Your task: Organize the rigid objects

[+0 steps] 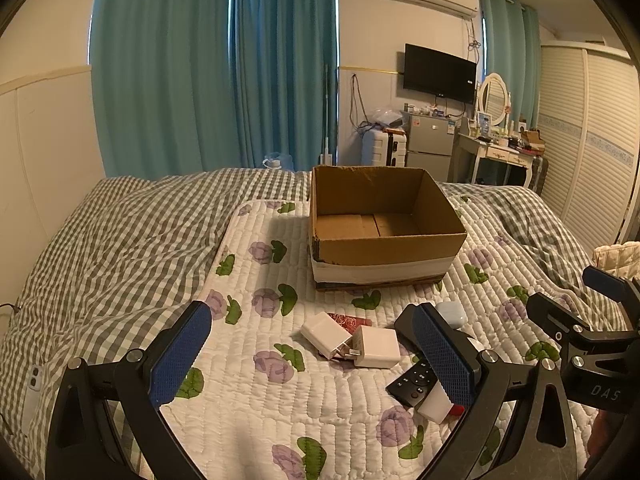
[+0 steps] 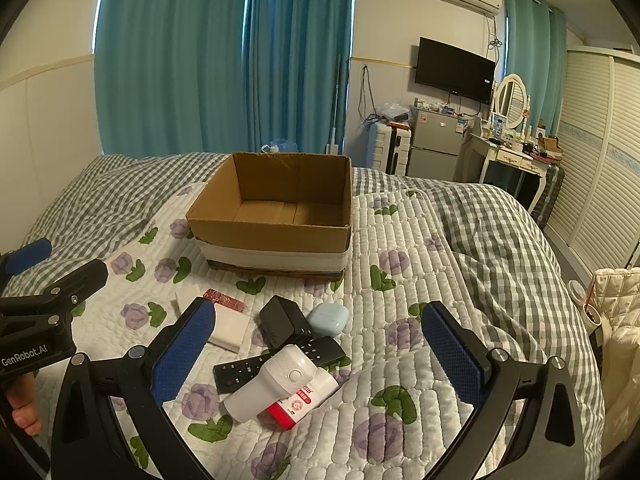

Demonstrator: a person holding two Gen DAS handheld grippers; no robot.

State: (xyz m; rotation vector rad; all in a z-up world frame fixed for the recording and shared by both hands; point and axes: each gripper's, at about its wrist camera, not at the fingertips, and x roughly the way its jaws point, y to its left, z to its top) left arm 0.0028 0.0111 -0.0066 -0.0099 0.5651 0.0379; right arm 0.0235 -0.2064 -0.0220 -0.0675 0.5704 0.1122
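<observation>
An open cardboard box (image 1: 384,248) (image 2: 276,236) stands empty on the quilted bed mat. In front of it lie two white chargers (image 1: 352,342), a red packet (image 1: 349,321), a black charger (image 2: 285,326), a pale blue earbud case (image 2: 329,317), a black remote (image 2: 278,362), a white device (image 2: 276,384) and a red-and-white tube (image 2: 306,402). My left gripper (image 1: 312,356) is open above the white chargers, holding nothing. My right gripper (image 2: 316,360) is open above the remote and white device, holding nothing.
The bed has a grey checked cover (image 1: 120,232) around the floral mat (image 1: 256,392). Teal curtains, a small fridge (image 2: 434,140), a dressing table (image 2: 512,156) and a wardrobe stand beyond. A cream bag (image 2: 616,300) sits at the bed's right edge.
</observation>
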